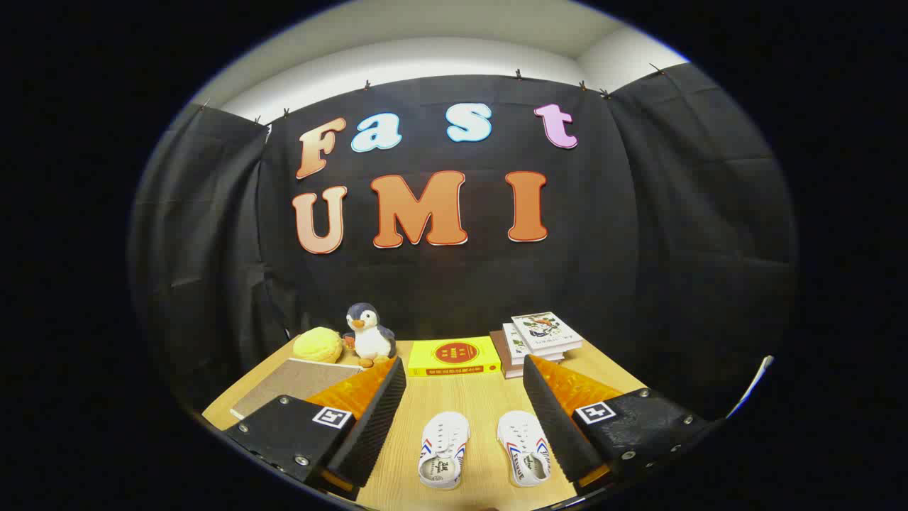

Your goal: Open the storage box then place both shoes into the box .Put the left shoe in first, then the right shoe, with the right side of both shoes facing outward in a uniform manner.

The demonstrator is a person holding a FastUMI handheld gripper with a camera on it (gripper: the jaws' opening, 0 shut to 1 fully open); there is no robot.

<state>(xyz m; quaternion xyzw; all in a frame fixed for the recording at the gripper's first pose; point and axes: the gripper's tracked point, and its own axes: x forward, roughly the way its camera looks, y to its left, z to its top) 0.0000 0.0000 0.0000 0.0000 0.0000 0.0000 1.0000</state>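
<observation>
The storage box cannot be made out with certainty; a flat yellow box lies at the far side of the bench, closed, its label too small to tell. The near ends of the claw's fingers are cut off where they meet their dark mounts. The bench is pale wood with a straight grain, backed by creased black cloth clipped below a white ceiling. The claw is spread wide, gripping nothing, its ribbed pads facing each other across the gap. Between the fingers, on the bench, lie the two small white shoes side by side, apart from one another: the left shoe and the right shoe, toes pointing away, with striped marks along their sides. Beyond the fingers stand a plush penguin, a rounded yellow bun-like thing, a flat grey-brown notebook and a stack of books.
</observation>
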